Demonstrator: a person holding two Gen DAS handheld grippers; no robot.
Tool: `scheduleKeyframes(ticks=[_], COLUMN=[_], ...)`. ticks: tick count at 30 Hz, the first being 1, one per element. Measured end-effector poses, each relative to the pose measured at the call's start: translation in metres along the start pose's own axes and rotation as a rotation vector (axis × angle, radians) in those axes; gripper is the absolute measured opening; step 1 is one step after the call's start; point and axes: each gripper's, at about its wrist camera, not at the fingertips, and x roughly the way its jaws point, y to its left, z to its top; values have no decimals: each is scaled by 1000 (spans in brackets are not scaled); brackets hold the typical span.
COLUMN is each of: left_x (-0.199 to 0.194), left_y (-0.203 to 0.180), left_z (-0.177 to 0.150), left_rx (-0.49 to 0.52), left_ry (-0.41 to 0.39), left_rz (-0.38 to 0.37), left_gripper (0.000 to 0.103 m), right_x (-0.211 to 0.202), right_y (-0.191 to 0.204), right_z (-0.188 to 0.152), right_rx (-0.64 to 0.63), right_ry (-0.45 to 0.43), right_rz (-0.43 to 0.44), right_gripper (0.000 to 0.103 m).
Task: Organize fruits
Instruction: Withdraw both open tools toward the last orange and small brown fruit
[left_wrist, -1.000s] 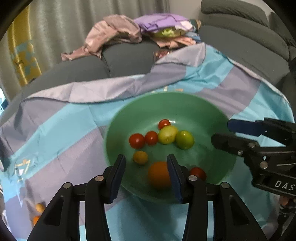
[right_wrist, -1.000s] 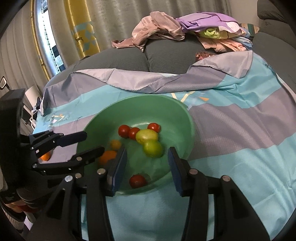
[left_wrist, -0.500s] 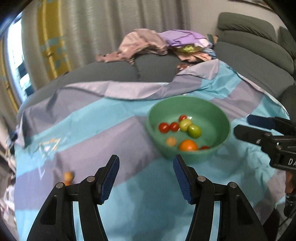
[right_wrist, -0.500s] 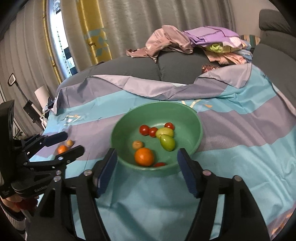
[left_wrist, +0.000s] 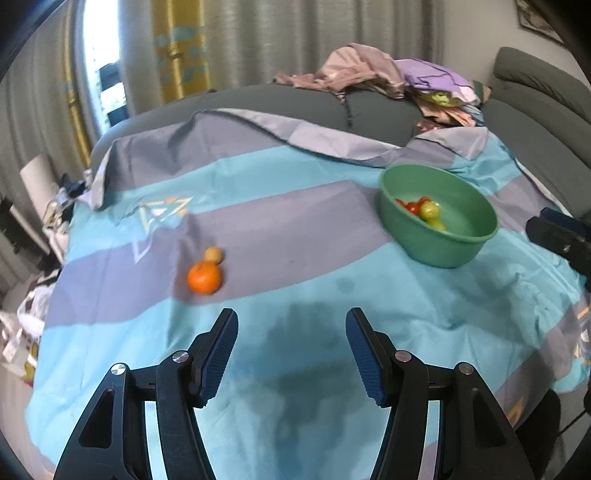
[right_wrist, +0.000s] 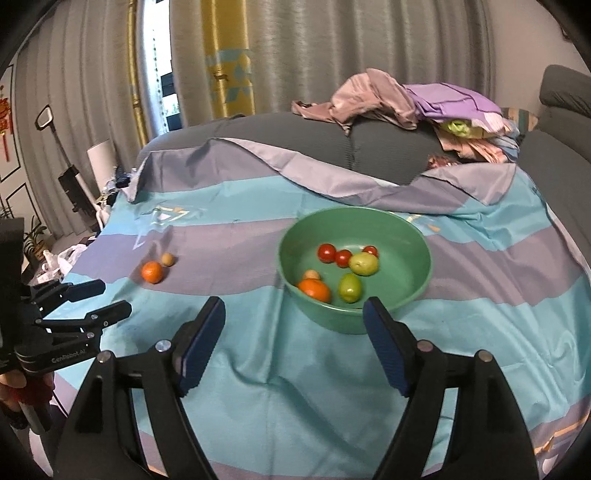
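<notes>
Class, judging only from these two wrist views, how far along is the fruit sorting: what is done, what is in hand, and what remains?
Done: the green bowl already holds three red tomatoes, two green fruits, an orange and a small tan fruit.

In hand: nothing. The left gripper and right gripper are both open.

Left: a loose orange and a small yellowish fruit, touching, lie on the striped cloth.

Soft daylight from the window (right_wrist: 162, 74) at upper left; mild glare there. Slight motion blur throughout the left view. Strong fisheye bending and dark vignetting at corners.
</notes>
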Motion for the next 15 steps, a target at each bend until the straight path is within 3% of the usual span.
scheduleKeyframes(ticks=[8, 15], left_x=[-8, -8], left_y=[19, 44], left_z=[-14, -30], left_rx=[-43, -96], left_ry=[2, 21], left_rz=[14, 46], left_gripper=[61, 62], right_x=[-2, 15], right_y=[20, 37], right_z=[0, -8], right_rx=[-34, -48], right_ry=[10, 79], right_rz=[33, 109], right_gripper=[79, 80])
